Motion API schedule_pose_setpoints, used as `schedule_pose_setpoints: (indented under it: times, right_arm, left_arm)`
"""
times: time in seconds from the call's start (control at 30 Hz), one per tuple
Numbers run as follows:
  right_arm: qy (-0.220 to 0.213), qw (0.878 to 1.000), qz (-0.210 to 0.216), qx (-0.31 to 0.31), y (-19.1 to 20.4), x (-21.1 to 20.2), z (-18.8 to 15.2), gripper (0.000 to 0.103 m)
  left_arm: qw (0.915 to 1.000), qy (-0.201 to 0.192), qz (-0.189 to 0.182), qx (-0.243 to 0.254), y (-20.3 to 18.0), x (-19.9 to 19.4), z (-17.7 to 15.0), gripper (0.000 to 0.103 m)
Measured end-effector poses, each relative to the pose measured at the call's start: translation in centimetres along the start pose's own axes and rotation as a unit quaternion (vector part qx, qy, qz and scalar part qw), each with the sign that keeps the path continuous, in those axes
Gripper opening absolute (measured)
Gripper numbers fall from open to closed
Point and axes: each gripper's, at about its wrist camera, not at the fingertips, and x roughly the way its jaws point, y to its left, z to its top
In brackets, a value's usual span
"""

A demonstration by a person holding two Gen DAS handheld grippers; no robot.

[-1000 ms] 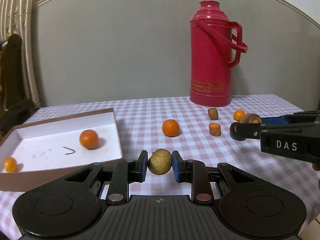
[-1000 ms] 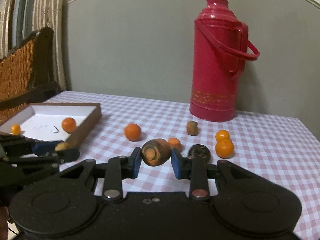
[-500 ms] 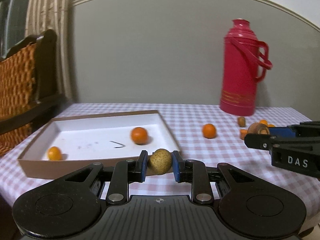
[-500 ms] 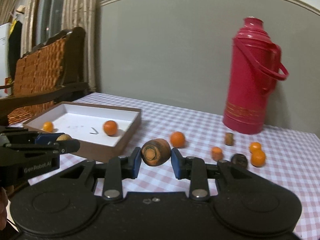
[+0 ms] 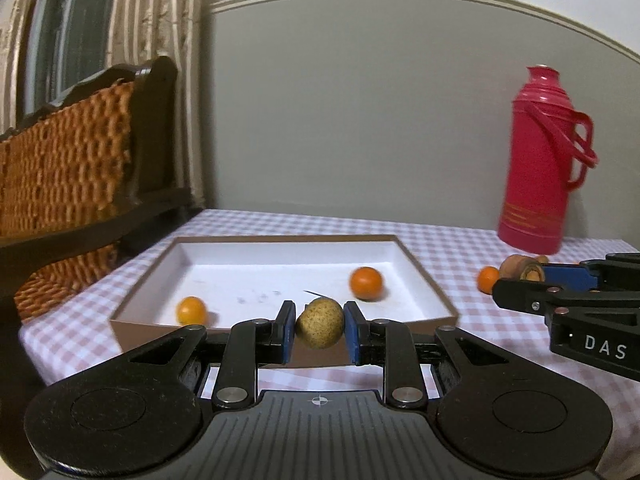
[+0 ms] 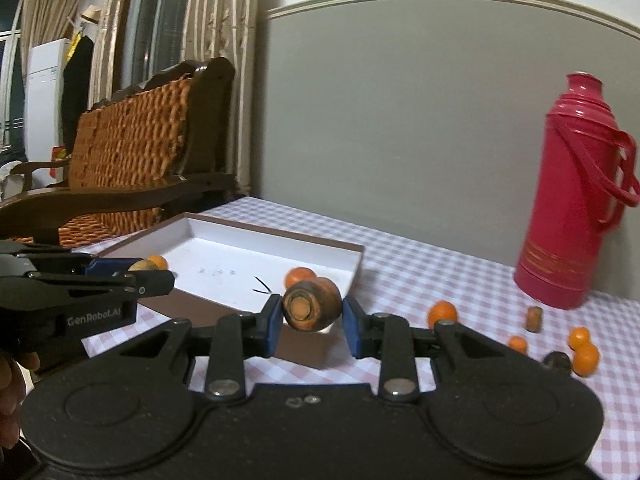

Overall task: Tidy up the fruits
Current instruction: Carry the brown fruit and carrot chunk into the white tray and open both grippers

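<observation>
My left gripper (image 5: 319,330) is shut on a yellowish-brown round fruit (image 5: 320,322), held just above the near wall of the brown box (image 5: 280,354). Inside the box's white floor lie two oranges: a small one (image 5: 192,309) at the left and a larger one (image 5: 366,283) to the right. My right gripper (image 6: 308,320) is shut on a brown-orange carrot chunk (image 6: 311,309), hanging in front of the box's right corner (image 6: 356,268). It also shows at the right of the left wrist view as the right gripper (image 5: 524,276). The left gripper (image 6: 150,274) appears at the left of the right wrist view.
A red thermos (image 6: 572,224) stands at the back right of the checked tablecloth (image 6: 460,280). Loose oranges (image 6: 442,312) (image 6: 586,354), carrot pieces (image 6: 534,318) (image 6: 518,343) and a dark fruit (image 6: 557,360) lie right of the box. A wicker chair (image 6: 128,152) stands left of the table.
Both grippers have swung left toward the box, each keeping its load. The box now lies straight ahead and the thermos has slid to the right of both views.
</observation>
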Motion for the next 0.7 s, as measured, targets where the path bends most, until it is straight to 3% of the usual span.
schedule_pose_setpoints:
  times: [0.33, 0.7]
  right_arm:
    - [-0.010, 1.000, 0.025, -0.012, 2.3, 2.5, 1.5, 0.023]
    - [-0.021, 0.999, 0.035, -0.014, 2.7, 5.7, 3.3, 0.023]
  left_arm:
    - [0.9988, -0.003, 0.046, -0.019, 4.7, 1.7, 0.8, 0.026]
    - [0.9978, -0.012, 0.061, -0.022, 6.0, 4.6, 2.3, 0.026]
